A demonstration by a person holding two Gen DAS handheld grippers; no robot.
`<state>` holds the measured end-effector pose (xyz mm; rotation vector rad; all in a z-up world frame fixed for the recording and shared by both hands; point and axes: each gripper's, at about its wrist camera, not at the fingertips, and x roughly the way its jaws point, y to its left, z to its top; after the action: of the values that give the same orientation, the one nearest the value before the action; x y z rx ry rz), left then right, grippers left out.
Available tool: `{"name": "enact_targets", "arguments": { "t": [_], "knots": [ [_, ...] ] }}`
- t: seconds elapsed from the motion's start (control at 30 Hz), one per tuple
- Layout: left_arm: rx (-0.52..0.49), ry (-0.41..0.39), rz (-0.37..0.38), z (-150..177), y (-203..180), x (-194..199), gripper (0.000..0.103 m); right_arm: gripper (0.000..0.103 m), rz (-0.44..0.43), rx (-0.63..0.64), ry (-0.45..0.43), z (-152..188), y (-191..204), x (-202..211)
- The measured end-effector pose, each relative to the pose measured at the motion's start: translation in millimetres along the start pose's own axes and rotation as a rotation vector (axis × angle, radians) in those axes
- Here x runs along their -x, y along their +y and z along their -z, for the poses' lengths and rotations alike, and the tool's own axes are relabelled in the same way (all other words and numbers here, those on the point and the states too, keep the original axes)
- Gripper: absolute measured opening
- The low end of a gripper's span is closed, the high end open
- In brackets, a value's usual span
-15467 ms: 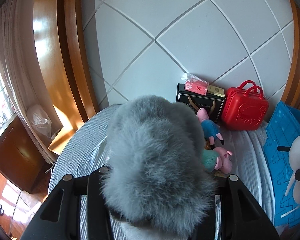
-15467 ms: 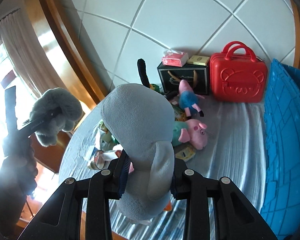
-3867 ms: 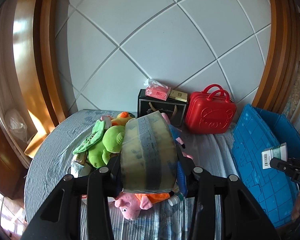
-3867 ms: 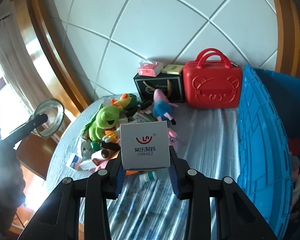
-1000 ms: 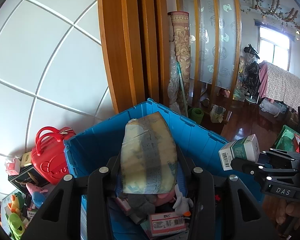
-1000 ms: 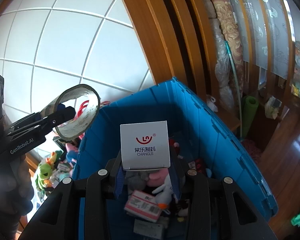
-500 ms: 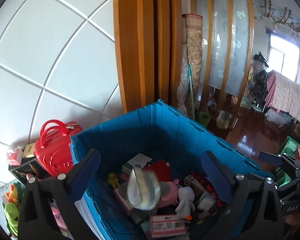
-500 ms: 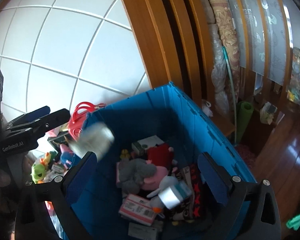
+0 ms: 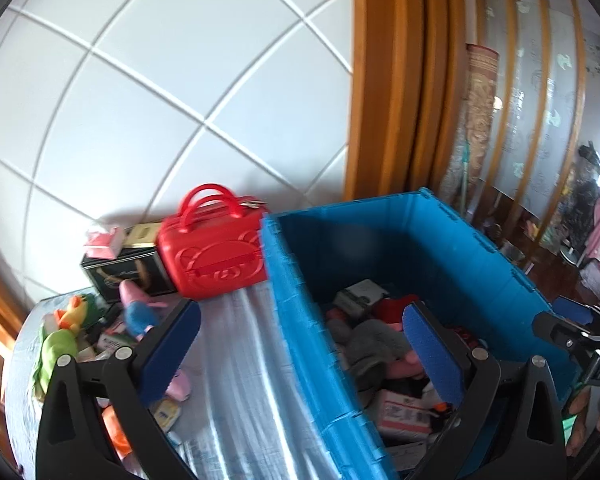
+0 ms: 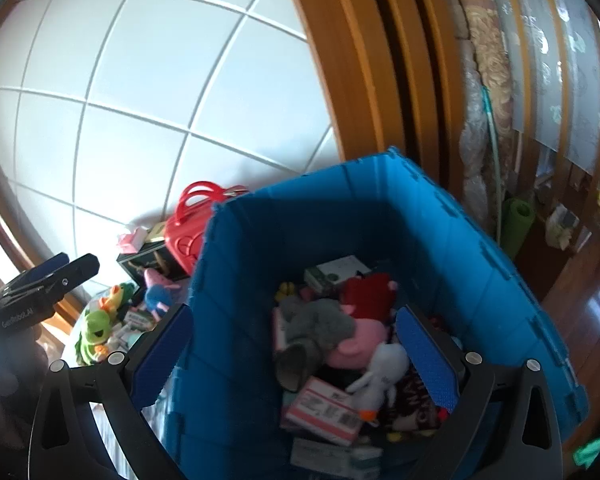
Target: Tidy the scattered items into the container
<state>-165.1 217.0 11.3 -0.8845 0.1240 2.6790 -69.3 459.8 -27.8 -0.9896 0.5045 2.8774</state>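
Note:
The blue crate [image 9: 300,328] stands beside the grey-covered table [image 9: 244,360]. In the right wrist view the blue crate [image 10: 480,264] holds a heap: a grey plush [image 10: 320,324], a pink plush [image 10: 360,340], a white plush [image 10: 384,372], several boxes [image 10: 324,404] and a tape roll [image 10: 296,364]. My left gripper [image 9: 302,354] is open and empty, straddling the crate's near wall. My right gripper [image 10: 294,360] is open and empty above the crate. On the table lie a green frog plush [image 9: 56,354] and a blue-and-pink pig plush [image 9: 138,312].
A red carry case [image 9: 216,256] and a black box [image 9: 128,272] with a pink tissue pack [image 9: 104,240] stand at the table's back against the white panelled wall. Wooden pillars and a rolled carpet [image 10: 484,60] rise behind the crate. A shiny wooden floor [image 10: 580,300] lies to the right.
Both grippers have opened; the tape roll and the white box have dropped into the crate. The left gripper has swung left, so the table now shows again.

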Motion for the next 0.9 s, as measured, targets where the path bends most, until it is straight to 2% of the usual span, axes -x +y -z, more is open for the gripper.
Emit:
{"name": "enact_targets", "arguments": {
  "t": [0.2, 0.47, 0.67, 0.9],
  "knots": [
    [0.075, 0.005, -0.090, 28, 69, 36, 0.103, 0.103, -0.029, 0.109, 0.003, 16, 80, 3],
    [0.179, 0.021, -0.175, 70, 143, 83, 0.103, 0.103, -0.091, 0.185, 0.071, 44, 166, 5],
    [0.219, 0.028, -0.195, 94, 179, 108, 0.103, 0.103, -0.111, 0.212, 0.096, 64, 209, 7],
    [0.253, 0.041, -0.220, 117, 211, 130, 0.103, 0.103, -0.121, 0.230, 0.107, 80, 239, 12]
  ]
}}
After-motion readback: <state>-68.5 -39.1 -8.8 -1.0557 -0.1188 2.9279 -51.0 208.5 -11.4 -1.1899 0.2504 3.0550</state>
